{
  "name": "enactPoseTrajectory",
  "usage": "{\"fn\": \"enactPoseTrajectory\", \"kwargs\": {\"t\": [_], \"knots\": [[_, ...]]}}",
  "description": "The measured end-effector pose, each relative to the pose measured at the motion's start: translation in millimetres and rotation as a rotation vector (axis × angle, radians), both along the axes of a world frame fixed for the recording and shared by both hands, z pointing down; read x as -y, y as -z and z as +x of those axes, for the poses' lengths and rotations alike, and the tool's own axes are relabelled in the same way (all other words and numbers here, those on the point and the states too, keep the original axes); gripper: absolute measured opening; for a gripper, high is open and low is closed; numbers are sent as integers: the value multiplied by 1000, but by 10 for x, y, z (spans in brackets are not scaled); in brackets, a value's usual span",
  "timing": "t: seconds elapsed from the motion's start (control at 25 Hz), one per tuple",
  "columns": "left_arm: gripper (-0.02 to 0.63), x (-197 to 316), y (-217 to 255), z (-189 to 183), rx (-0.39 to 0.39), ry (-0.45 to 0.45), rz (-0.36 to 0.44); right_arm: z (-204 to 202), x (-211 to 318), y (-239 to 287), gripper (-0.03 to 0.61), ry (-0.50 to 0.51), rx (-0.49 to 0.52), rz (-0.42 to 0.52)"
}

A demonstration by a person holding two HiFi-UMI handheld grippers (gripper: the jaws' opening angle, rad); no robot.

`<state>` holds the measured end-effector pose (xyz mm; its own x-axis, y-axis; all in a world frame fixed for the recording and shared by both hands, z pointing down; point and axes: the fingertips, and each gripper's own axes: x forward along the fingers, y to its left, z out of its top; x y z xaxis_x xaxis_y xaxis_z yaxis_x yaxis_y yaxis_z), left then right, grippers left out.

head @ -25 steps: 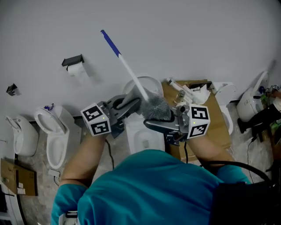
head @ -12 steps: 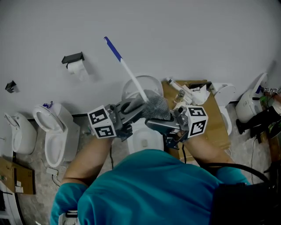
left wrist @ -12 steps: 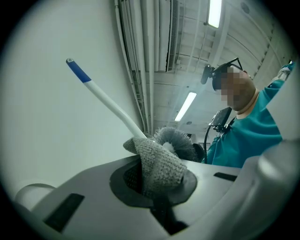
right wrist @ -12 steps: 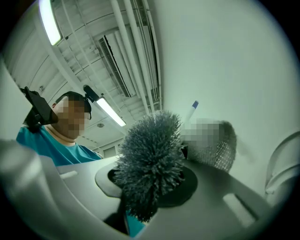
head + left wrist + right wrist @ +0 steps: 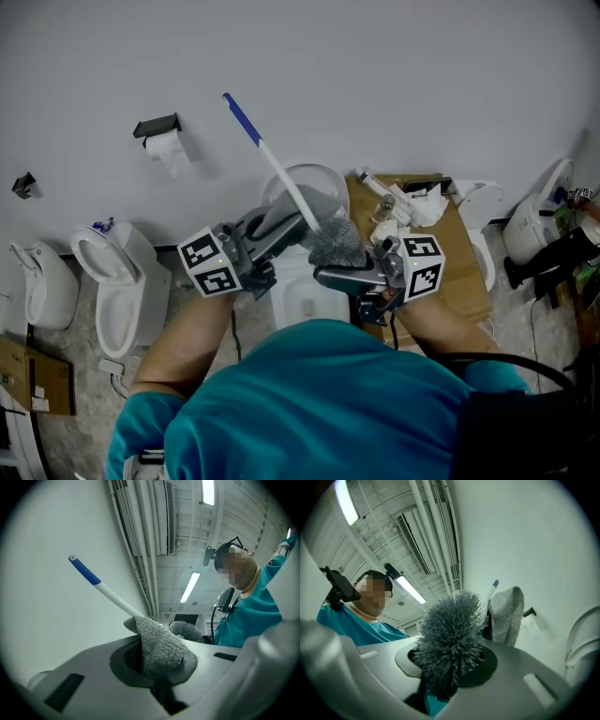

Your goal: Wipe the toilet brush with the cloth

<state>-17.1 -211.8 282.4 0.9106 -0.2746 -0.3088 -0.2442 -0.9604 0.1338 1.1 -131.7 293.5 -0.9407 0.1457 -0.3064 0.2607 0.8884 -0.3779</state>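
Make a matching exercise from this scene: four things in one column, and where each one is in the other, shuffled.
Things:
1. cloth
2. toilet brush
3. toilet paper roll
4. cardboard sheet

Places:
A. on the wall holder
B. bristle head gripped in the right claw
C. flat on the floor
D. gripped in the left claw

Pairs: 1-D, 2-B, 3-A, 4-C

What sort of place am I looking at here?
Probably a mock-up washroom or toilet test area: several toilets stand side by side along one wall, a toilet-roll holder hangs on it, and cardboard lies on the floor.
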Motion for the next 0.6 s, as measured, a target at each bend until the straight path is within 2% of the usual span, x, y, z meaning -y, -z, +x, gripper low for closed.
{"fn": "enactPoseTrajectory", "kwargs": {"t": [0.6], "knots": [[12, 103, 112, -173, -40, 64, 27, 33, -77, -76, 123, 55, -11, 1]]}}
